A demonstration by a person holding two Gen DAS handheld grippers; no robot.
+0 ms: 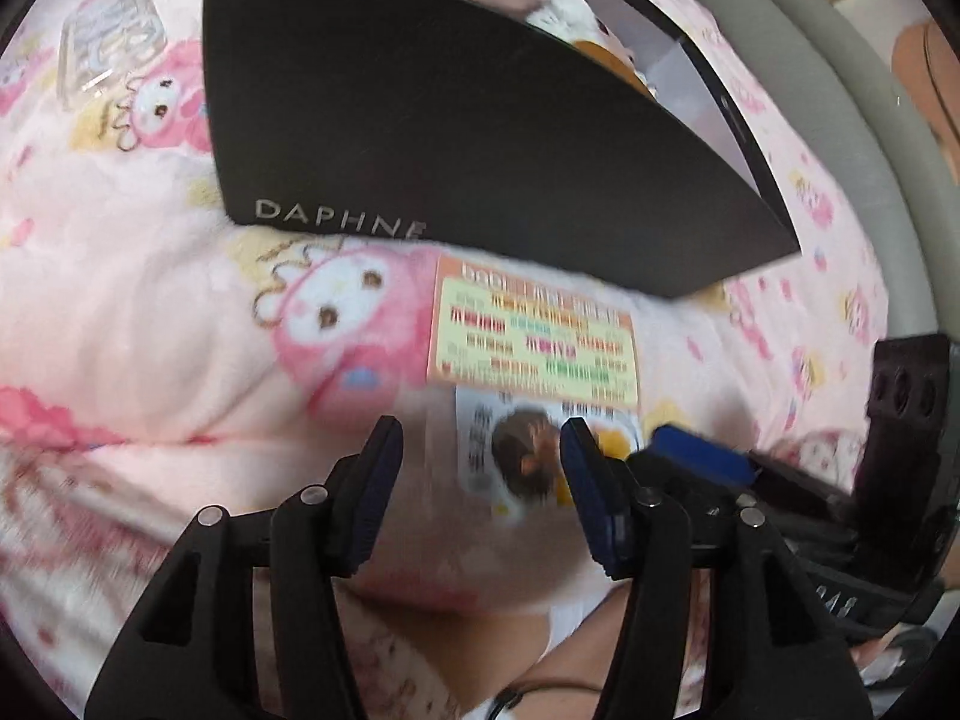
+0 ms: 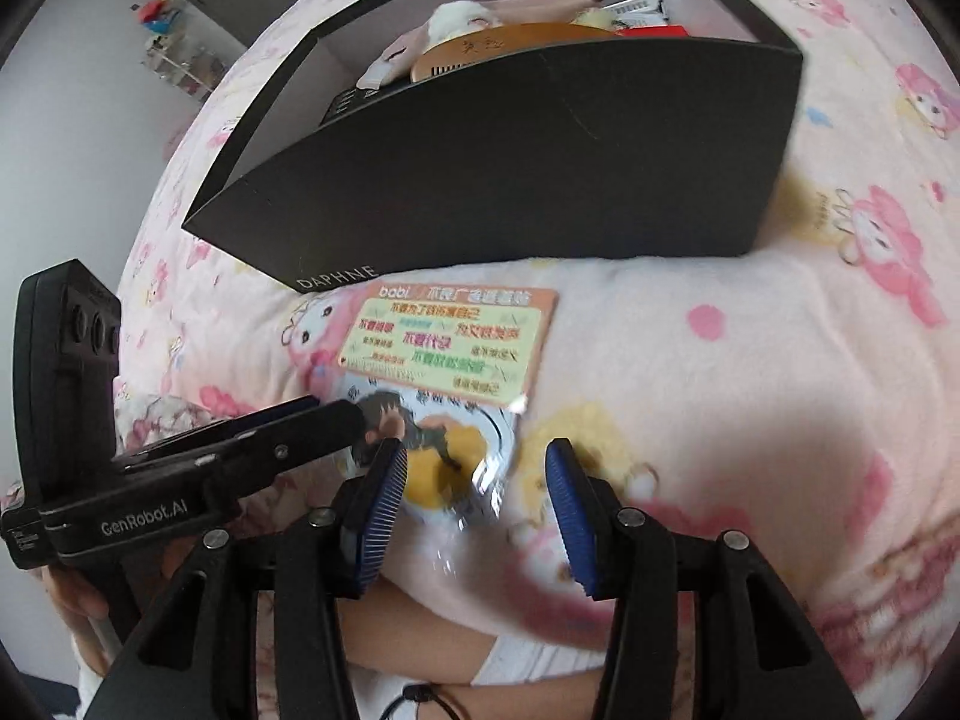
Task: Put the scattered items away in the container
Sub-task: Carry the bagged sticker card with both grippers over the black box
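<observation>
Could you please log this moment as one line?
left gripper: open over packet | right gripper: open at packet | box: part-filled

The packet's (image 1: pixel 534 360) printed text is blurred and illegible. The black box (image 2: pixel 510 162) wall hides most of its contents.

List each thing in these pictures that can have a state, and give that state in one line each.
left gripper: open, over the packet.
right gripper: open, at the packet's near end.
packet: flat on the blanket, outside the box.
black box: open-topped, upright, already holding items.
clear case: lying on the blanket, outside the box.
blanket: spread out, rumpled.
</observation>
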